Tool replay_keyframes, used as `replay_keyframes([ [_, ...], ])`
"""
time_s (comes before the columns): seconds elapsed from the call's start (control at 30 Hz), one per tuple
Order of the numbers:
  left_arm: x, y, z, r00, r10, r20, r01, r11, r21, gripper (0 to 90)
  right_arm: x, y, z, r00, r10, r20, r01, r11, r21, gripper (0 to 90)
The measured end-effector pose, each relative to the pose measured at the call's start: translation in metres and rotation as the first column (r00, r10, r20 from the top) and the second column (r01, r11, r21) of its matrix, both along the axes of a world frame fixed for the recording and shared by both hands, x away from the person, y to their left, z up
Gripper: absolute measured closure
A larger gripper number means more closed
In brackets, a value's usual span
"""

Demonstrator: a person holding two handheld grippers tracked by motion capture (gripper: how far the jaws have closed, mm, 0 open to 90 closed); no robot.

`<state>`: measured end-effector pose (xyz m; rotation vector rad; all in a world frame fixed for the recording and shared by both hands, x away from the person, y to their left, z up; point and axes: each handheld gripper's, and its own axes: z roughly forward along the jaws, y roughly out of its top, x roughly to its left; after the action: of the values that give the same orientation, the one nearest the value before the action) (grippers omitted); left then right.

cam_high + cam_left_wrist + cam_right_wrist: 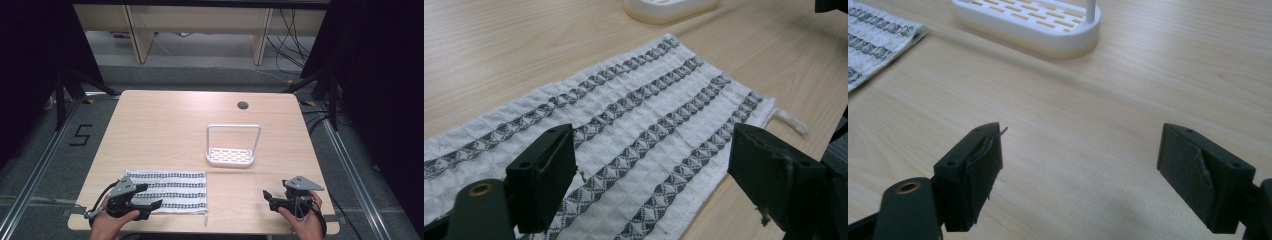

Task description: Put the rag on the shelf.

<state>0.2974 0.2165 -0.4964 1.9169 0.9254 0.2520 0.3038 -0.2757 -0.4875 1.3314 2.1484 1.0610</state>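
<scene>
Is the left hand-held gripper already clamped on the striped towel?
No: in the left gripper view the left hand-held gripper hangs over the striped towel with both jaws wide apart, gripping nothing.

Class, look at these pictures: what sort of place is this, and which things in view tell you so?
Probably a lab or recording workspace, not a home: a bare wooden table ringed by black curtains, loose cables on the grey floor, and a taped number beside metal rails.

A white towel (170, 190) with dark zigzag stripes lies flat on the desk (165, 125), near the front edge on the left. A small white loop hangs off one corner.
</scene>
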Motion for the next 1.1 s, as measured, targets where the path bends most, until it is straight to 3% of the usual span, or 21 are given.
replay_keyframes([
  [0.3,0.001,0.0,0.001,1.0,-0.004,-0.003,0.004,1.0,0.008,18.4,-0.002,0.004,0.002,0.9997,0.018,0.016,-0.018,1.0,-0.017,20.7],
  [0.4,0.001,-0.001,0.002,1.0,-0.005,-0.002,0.005,0.9997,0.023,18.4,-0.002,0.006,0.001,0.9991,0.04,0.011,-0.04,0.999,0.0,20.9],
  [0.57,0.001,-0.001,0.001,1.0,0.001,0.008,-0.001,0.9999,0.011,18.3,-0.003,0.008,0.003,0.9984,0.047,0.031,-0.046,0.999,-0.006,21.6],
  [0.63,0.002,-0.001,0.003,0.9999,0.01,-0.006,-0.01,0.9999,-0.001,18.4,-0.006,0.013,0.004,0.9989,0.048,0.001,-0.048,0.999,0.02,21.9],
  [0.7,0.003,-0.003,0.005,1.0,0.004,-0.009,-0.004,0.9998,-0.02,18.4,-0.005,0.015,0.004,0.9965,0.081,0.022,-0.081,0.997,0.006,22.4],
  [0.87,0.006,-0.009,0.011,0.9999,-0.013,0.006,0.013,0.9998,0.017,19.1,-0.009,0.025,0.008,0.9935,0.11,0.029,-0.111,0.994,0.012,24.7],
  [1.0,0.011,-0.013,0.011,0.9997,-0.024,0.012,0.024,0.9995,0.023,19.3,-0.011,0.033,0.011,0.9882,0.144,0.052,-0.143,0.99,-0.014,26.0],
  [1.1,0.014,-0.016,0.012,0.9996,-0.028,0.008,0.028,0.9996,0.01,19.8,-0.013,0.037,0.012,0.9872,0.154,0.041,-0.154,0.988,-0.01,26.9],
])
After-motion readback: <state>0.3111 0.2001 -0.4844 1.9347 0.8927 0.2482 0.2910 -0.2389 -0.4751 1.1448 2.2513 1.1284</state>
